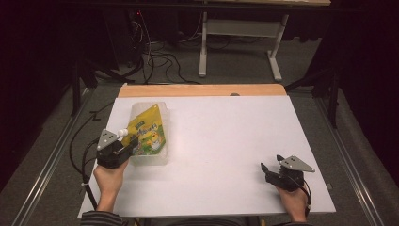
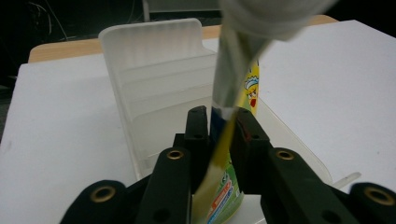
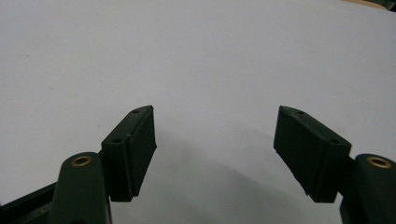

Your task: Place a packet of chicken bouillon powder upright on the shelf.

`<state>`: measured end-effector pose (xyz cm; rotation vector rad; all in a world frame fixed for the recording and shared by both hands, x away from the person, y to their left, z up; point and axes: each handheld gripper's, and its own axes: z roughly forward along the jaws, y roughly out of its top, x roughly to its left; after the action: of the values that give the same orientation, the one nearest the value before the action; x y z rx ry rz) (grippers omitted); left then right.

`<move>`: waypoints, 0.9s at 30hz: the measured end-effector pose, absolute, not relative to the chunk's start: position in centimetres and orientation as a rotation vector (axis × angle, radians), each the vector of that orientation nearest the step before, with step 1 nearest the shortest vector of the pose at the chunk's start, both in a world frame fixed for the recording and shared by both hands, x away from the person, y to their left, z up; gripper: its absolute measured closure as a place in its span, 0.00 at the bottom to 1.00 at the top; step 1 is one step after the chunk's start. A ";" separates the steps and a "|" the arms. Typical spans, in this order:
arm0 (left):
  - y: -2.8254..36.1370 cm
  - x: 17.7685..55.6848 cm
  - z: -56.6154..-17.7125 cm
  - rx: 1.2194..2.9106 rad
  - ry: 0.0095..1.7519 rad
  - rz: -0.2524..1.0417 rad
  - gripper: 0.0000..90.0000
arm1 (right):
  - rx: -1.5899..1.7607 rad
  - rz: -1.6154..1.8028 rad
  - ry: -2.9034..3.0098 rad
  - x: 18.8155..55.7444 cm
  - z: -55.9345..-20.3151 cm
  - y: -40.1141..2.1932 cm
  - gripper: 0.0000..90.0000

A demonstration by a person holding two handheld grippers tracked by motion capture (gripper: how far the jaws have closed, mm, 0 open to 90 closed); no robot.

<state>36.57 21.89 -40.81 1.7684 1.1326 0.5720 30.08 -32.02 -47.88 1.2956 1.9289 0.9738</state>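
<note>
A yellow and green drink pouch point(image 1: 149, 133) with a white spout cap point(image 1: 122, 133) lies in a clear plastic bin point(image 1: 160, 159) at the table's left. My left gripper point(image 1: 132, 141) is shut on the pouch's edge just below the cap, at the bin's near left side. In the left gripper view the pouch point(image 2: 229, 140) runs edge-on between the two jaws of the left gripper point(image 2: 222, 122), with the blurred cap point(image 2: 271, 16) close to the lens and the bin's ribbed wall point(image 2: 154, 60) behind. My right gripper point(image 1: 271, 163) rests open on the bare table at the near right point(image 3: 215, 135), holding nothing.
The white table top point(image 1: 226, 141) has a wooden strip point(image 1: 202, 90) along its far edge. Beyond it stand a desk frame point(image 1: 240, 42) and loose cables point(image 1: 160, 56) on the floor. Metal rails point(image 1: 51, 155) run along both sides of the table.
</note>
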 end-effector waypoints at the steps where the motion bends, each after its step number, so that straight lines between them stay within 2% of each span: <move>1: 21.9 36.5 -40.8 1.768 1.133 0.576 0.83 | 1.296 0.979 1.927 30.1 -47.9 -32.0 0.33; 5: 21.7 36.1 -40.8 1.769 1.133 0.619 0.73 | 1.295 0.977 1.932 30.1 -47.9 -32.0 0.34; 15: 22.3 35.1 -40.7 1.730 1.160 0.639 0.58 | 1.301 0.980 1.934 30.1 -47.9 -32.1 0.34; 27: 23.0 33.1 -41.1 1.693 1.172 0.647 0.51 | 1.308 0.995 1.937 30.2 -47.8 -32.3 0.34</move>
<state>33.07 23.04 -41.05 1.6928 1.1720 0.6472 30.19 -32.35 -47.84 1.3081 1.9374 0.9953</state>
